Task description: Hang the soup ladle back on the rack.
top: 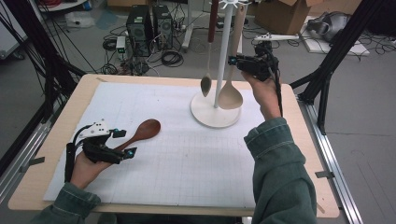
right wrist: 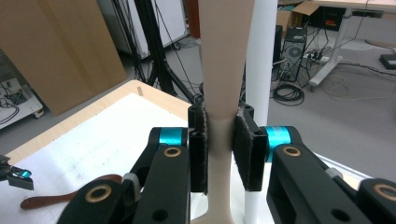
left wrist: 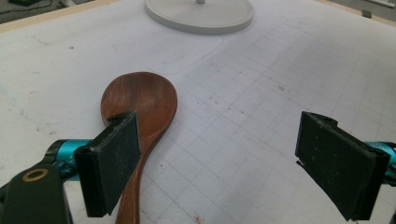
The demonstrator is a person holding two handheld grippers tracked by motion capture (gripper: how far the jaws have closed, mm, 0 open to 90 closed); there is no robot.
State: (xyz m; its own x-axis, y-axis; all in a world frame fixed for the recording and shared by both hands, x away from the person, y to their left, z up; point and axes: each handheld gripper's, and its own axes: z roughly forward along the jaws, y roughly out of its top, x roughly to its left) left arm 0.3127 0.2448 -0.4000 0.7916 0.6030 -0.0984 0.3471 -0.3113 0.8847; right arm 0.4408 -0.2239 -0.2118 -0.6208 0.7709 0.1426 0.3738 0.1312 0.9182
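Right tongs (right wrist: pixel 219 149) pinch the pale spoon's (top: pixel 230 95) handle, spoon hanging upright on the white rack (top: pixel 215 109). Left tongs (left wrist: pixel 219 163) spread wide, low over the table (top: pixel 42 186); brown spoon (left wrist: pixel 140 100) lies flat, touching the one jaw, long axis along the reach. Left hand nearer.

free: mat (top: pixel 187 163) centre | blocked: rack pole (top: pixel 223 56), dark spoon (top: pixel 142 132)
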